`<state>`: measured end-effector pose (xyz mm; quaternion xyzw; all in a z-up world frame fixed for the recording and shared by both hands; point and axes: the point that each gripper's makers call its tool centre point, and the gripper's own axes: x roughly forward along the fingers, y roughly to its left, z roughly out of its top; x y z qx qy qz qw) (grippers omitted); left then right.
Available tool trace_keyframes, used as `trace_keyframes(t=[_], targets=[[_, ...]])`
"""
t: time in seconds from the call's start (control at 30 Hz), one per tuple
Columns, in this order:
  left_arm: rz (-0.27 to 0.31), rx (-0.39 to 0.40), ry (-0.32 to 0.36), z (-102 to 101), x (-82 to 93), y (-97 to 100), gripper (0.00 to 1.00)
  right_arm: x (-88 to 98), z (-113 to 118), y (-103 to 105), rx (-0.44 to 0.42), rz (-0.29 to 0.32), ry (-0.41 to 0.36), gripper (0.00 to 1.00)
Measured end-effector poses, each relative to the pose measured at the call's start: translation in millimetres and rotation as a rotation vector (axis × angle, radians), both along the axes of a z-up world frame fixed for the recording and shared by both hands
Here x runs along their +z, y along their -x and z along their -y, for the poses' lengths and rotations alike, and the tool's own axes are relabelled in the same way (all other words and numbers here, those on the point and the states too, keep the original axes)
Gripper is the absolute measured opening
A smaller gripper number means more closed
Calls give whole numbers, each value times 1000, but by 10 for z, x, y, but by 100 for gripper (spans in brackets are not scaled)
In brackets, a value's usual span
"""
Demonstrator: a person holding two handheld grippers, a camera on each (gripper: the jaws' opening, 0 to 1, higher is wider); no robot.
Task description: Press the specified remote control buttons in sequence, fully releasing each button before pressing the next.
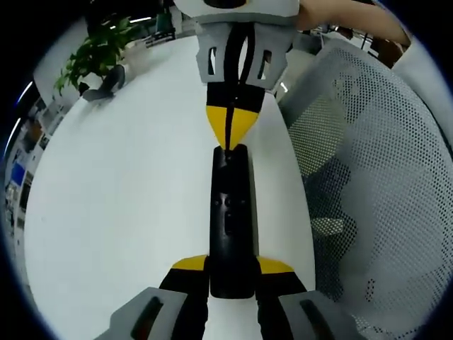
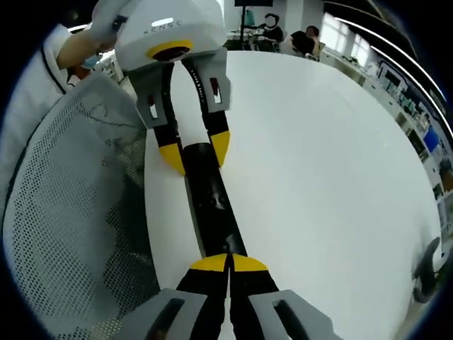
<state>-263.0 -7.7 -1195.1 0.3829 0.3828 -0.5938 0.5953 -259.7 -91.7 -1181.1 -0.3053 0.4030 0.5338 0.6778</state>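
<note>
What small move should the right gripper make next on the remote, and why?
Probably lower the right gripper a little onto the button under its tip. Its jaws are shut to a point over one end of the black remote, while the left gripper clamps the other end on the white table, so the remote looks steady. Whether the tip already touches a button cannot be told.

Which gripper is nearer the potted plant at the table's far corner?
Right. The right gripper, closed at the remote's far end, sits on the potted plant's side. The left gripper clamps the remote's other end, farther away.
</note>
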Motion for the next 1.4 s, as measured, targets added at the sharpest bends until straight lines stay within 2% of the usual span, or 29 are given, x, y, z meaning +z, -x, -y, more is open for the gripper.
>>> trace_keyframes(t=[0.1,0.17,0.2,0.37,0.5,0.53,0.6,0.73,0.8,0.87,1.0,1.07,1.1,1.17,1.2,1.23,1.3,1.4], targets=[[-1,8,-8,3,0,-1,24,-14,-66,39,9,-2,-4,0],[-4,15,-11,2,0,-2,24,-7,-56,8,41,35,22,0],[-5,14,-10,0,1,-3,24,-10,-62,38,40,21,23,0],[-9,19,0,-2,2,-4,24,-22,-61,23,69,30,53,0],[-7,22,13,-4,3,-1,24,-33,-76,16,95,66,105,0],[-3,21,11,-1,3,2,24,-34,-70,0,133,96,127,0],[3,18,4,1,5,5,24,-38,-73,3,124,93,123,0],[-7,16,8,-5,6,-6,24,-27,-68,-20,39,57,52,0],[-6,15,8,-3,4,-5,24,-16,-66,-27,-12,44,-8,0],[-3,18,9,-3,4,-3,24,-11,-60,-26,-14,42,-46,0],[-2,23,11,-5,5,-1,24,16,-98,-71,-82,11,-139,0],[1,20,17,-9,7,-1,24,42,-145,-52,-61,12,-149,0],[-1,21,22,-12,7,-3,24,47,-176,-16,-16,21,-141,0],[-6,25,31,-11,9,-8,24,-9,-137,17,52,50,-71,0],[-7,29,33,-9,10,-7,24,-26,-134,30,66,54,-60,0],[-8,33,36,-8,11,-6,24,6,-169,14,64,68,-84,0],[-6,34,47,-13,11,-3,24,3,-189,44,63,40,-85,0],[-8,44,80,-19,14,-7,24,-11,-176,51,177,101,-20,0]])
